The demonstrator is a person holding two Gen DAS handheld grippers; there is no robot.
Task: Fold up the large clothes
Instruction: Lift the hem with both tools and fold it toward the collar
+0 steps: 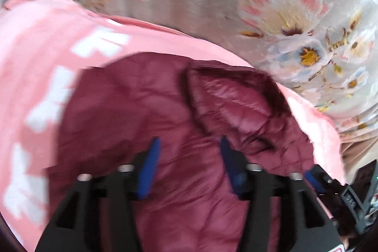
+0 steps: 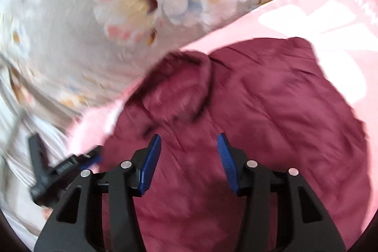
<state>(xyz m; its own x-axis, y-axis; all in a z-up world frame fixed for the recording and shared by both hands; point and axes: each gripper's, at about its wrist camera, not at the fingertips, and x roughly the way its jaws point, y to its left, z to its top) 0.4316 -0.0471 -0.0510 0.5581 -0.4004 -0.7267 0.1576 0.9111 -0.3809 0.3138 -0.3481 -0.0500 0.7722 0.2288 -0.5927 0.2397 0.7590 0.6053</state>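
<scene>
A maroon puffer jacket (image 1: 146, 110) lies folded on a pink blanket (image 1: 40, 44) with white letters. Its collar or hood end (image 1: 231, 96) points toward the floral sheet. My left gripper (image 1: 189, 145) is open and empty just above the jacket. In the right wrist view the same jacket (image 2: 271, 110) fills the lower frame, and my right gripper (image 2: 189, 143) is open and empty above it. The right gripper shows at the left view's lower right (image 1: 330, 183); the left gripper shows at the right view's lower left (image 2: 68, 164). Both views are motion-blurred.
A grey bed sheet with large printed flowers (image 1: 283, 15) lies beyond the blanket, also seen in the right wrist view (image 2: 141, 4). The pink blanket (image 2: 307, 15) extends past the jacket on both sides.
</scene>
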